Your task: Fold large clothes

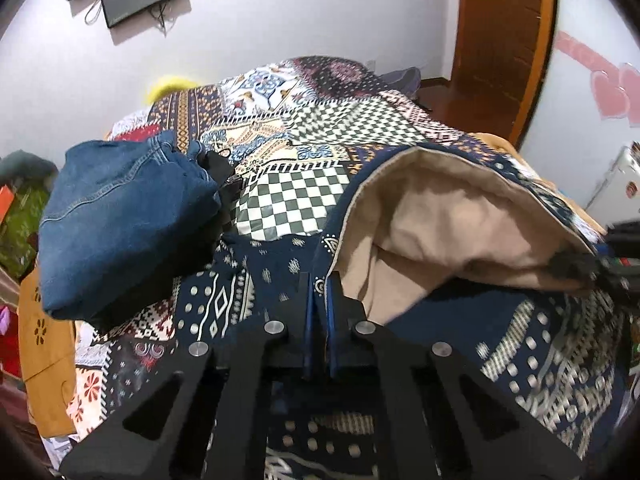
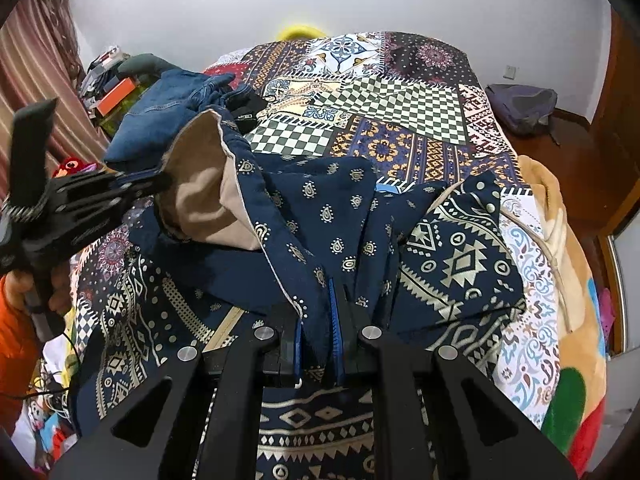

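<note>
L tongs (image 1: 320,280) & R tongs (image 2: 318,292) both clamped on navy patterned garment (image 2: 460,256), atop bed (image 2: 400,100).

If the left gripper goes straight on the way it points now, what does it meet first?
Probably the navy patterned garment with beige lining: the left gripper already pinches its edge, and the raised fold lies just ahead. Depth is unclear.

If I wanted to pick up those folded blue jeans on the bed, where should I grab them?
Probably best to grab the folded blue denim jeans by the thick rounded fold nearest the left wrist camera, coming from that side. They lie beside the navy patterned garment, apart from it, and that fold bulges clear of the patchwork bedspread, so fingers can close around it.
</note>
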Demonstrator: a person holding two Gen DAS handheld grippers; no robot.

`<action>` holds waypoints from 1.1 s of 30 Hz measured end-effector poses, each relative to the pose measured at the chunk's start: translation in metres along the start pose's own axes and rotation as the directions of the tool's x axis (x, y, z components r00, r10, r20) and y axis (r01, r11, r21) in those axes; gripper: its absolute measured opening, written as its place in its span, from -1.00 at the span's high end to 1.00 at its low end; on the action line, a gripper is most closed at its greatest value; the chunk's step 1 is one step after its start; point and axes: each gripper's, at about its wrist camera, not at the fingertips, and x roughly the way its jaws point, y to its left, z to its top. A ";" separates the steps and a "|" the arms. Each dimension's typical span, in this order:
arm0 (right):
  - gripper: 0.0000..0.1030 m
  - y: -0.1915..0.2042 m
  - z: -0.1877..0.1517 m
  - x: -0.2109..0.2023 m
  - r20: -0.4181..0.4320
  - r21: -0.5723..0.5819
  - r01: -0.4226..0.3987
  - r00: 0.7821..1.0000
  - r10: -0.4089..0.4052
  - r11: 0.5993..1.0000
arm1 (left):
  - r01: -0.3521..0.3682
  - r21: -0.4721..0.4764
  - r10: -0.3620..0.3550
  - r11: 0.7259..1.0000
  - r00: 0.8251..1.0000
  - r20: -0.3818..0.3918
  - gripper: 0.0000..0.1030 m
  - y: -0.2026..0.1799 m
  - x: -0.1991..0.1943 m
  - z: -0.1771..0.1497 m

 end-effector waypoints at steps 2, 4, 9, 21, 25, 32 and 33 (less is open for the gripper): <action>0.80 0.002 -0.004 -0.003 -0.004 -0.006 -0.005 1.000 0.005 1.000 | 0.017 0.011 -0.017 1.000 1.000 0.017 0.91 -0.006 -0.017 -0.013; 0.80 0.003 -0.007 -0.004 -0.013 -0.016 -0.001 1.000 0.001 1.000 | 0.023 0.015 -0.023 1.000 1.000 0.017 0.91 -0.011 -0.027 -0.026; 0.80 0.004 -0.019 -0.006 -0.025 0.001 -0.005 1.000 0.005 1.000 | 0.021 -0.015 -0.021 1.000 1.000 -0.014 0.91 -0.014 -0.034 -0.065; 0.67 0.007 -0.044 -0.009 -0.084 0.007 0.034 0.996 -0.033 0.999 | 0.034 -0.078 -0.049 0.996 0.979 -0.196 0.87 -0.003 -0.023 -0.128; 0.36 0.007 -0.045 -0.020 -0.112 0.037 0.008 0.994 -0.004 0.999 | 0.006 -0.072 -0.017 0.997 0.988 -0.154 0.84 0.002 -0.043 -0.123; 0.26 0.008 -0.032 -0.046 -0.054 0.014 0.077 0.996 -0.076 0.997 | -0.038 -0.066 0.038 0.997 0.999 -0.007 -0.10 0.015 -0.081 -0.084; 0.26 0.008 -0.029 -0.048 -0.044 0.014 0.076 0.996 -0.075 0.997 | -0.038 -0.064 0.039 0.997 0.999 0.004 -0.12 0.016 -0.082 -0.077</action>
